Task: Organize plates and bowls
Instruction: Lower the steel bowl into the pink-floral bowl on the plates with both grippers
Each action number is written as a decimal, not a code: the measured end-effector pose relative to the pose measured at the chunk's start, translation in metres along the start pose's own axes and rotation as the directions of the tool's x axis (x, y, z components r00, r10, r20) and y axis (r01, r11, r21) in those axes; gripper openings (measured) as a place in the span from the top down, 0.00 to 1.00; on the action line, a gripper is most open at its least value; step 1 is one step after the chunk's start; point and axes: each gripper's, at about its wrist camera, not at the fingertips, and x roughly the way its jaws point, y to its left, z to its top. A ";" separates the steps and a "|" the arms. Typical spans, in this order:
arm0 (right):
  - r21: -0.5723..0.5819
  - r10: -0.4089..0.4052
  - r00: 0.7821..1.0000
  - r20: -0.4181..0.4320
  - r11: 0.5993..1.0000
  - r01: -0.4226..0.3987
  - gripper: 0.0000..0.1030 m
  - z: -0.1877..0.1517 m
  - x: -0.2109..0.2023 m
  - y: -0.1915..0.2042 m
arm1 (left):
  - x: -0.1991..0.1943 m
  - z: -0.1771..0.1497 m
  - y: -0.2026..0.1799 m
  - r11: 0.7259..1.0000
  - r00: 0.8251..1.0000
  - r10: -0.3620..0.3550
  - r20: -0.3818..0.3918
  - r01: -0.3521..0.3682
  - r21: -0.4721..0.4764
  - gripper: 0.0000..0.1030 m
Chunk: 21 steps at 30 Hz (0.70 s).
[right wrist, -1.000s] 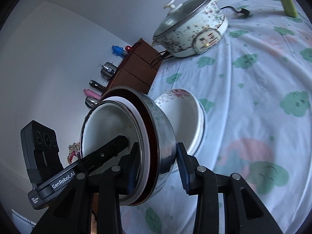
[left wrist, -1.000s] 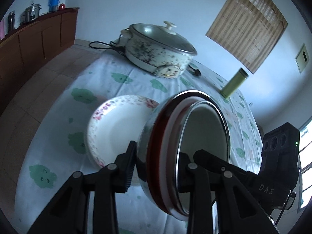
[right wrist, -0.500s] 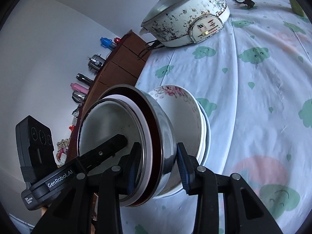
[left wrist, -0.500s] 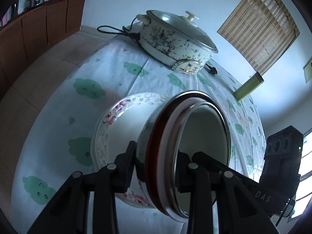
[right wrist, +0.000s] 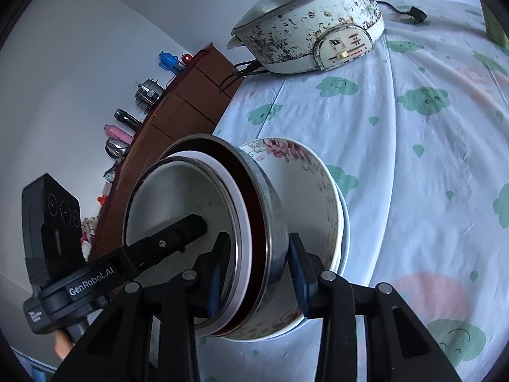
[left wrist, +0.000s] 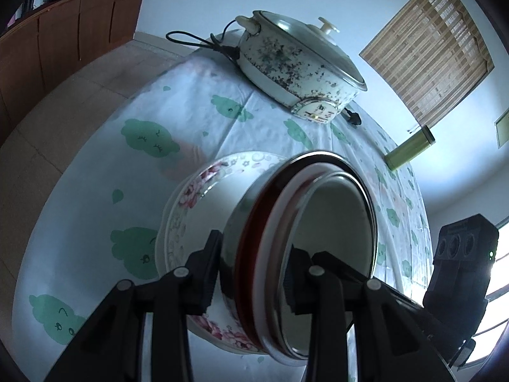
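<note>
Lowered since the earlier frame, the bowl stack now sits inside the floral bowl at lower centre; left gripper and right gripper each clamp its rim.

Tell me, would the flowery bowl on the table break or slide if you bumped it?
The flowery bowl looks like glazed china, so it would probably chip or crack if knocked hard. It sits on a smooth tablecloth, so a push might slide it, cloth and all. It seems wide and low, so tipping looks unlikely.
</note>
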 end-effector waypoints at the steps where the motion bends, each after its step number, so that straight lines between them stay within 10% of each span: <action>1: -0.011 -0.012 1.000 0.005 1.000 0.012 0.62 0.000 0.001 0.001 | 0.001 0.000 0.000 1.000 1.000 0.005 -0.003 -0.005 0.002 0.68; 21: -0.189 -0.079 0.980 0.180 0.975 0.113 0.60 -0.006 -0.005 0.022 | -0.001 0.004 0.015 0.998 0.998 0.065 0.026 -0.065 -0.013 0.69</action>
